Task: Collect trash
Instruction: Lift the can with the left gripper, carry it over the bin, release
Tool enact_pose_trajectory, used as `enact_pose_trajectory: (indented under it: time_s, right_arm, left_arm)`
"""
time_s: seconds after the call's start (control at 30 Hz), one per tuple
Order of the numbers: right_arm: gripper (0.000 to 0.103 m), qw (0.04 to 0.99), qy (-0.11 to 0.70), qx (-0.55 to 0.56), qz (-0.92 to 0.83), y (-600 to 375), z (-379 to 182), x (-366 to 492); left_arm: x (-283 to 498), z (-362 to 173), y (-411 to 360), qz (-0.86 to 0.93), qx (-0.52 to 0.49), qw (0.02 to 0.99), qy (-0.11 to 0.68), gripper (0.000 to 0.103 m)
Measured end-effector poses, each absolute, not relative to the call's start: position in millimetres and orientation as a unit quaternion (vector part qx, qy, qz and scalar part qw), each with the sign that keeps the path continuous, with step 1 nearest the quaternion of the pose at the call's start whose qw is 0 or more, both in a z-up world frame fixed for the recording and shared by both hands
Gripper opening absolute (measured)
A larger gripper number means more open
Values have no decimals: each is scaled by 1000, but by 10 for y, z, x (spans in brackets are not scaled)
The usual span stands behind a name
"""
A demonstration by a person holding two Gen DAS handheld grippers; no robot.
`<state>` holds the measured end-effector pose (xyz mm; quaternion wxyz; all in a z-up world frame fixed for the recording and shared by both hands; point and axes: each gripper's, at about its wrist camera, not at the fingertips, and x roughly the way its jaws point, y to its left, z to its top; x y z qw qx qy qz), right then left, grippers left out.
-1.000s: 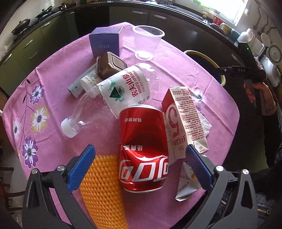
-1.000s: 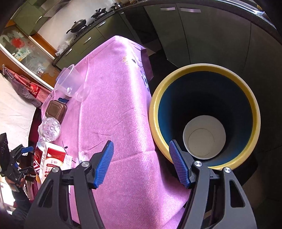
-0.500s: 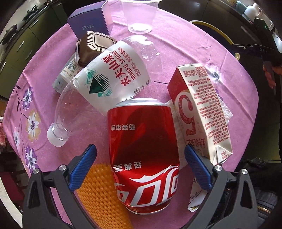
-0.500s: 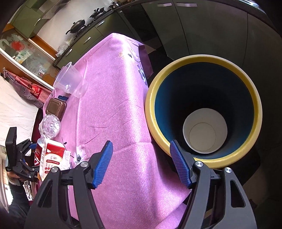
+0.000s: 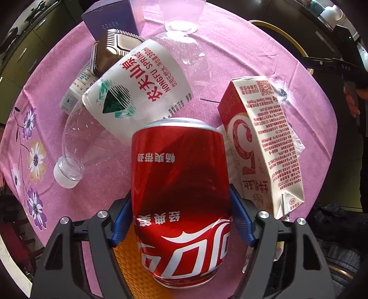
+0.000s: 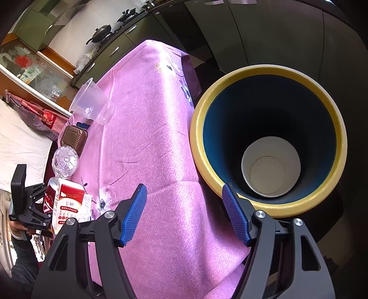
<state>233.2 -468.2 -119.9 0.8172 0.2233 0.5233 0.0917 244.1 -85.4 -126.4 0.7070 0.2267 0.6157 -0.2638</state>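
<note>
The left gripper (image 5: 181, 220) is clamped on the red cola can (image 5: 180, 197), one blue pad pressed flat against each side of its lower half; the can lies on its side on the pink tablecloth (image 5: 241, 69), its silver rim pointing away from the camera, and it partly rests on an orange foam net (image 5: 135, 264) that shows beneath its left side; touching the can on its right stands a red-and-white drink carton (image 5: 264, 147), tilted, with a crumpled bit of clear wrap (image 5: 296, 140) behind it; just beyond the can's far end lies a clear water bottle (image 5: 138, 92) with a white label, on its side, its white cap (image 5: 65, 177) to the can's left; farther from the can than the bottle are a brown ribbed plastic tray (image 5: 110, 53), a small white tube (image 5: 76, 89), a purple box (image 5: 115, 20) and a clear plastic cup (image 5: 181, 13); the right gripper (image 6: 184, 214) hangs with its blue pads well apart and nothing between them, over the edge of the cloth and the yellow rim of a blue-lined bin (image 6: 269, 142); the bin stands just beside the table, far from the can, and a white paper cup (image 6: 270, 168) sits upright at its bottom; in the right wrist view the can shows only as a sliver beside the carton.
</note>
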Motion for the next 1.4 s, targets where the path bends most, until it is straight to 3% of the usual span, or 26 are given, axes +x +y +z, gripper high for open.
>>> enact_pose_trajectory:
  time_s: [0.33, 1.4]
  right_arm:
    - [68, 814, 526, 224, 103, -4614, -1233, 2361]
    - [68, 812, 529, 224, 108, -4574, -1281, 2367]
  left_arm:
    - [2390, -950, -792, -263, 223, 728, 593, 71]
    - [2268, -717, -729, -260, 213, 745, 576, 70]
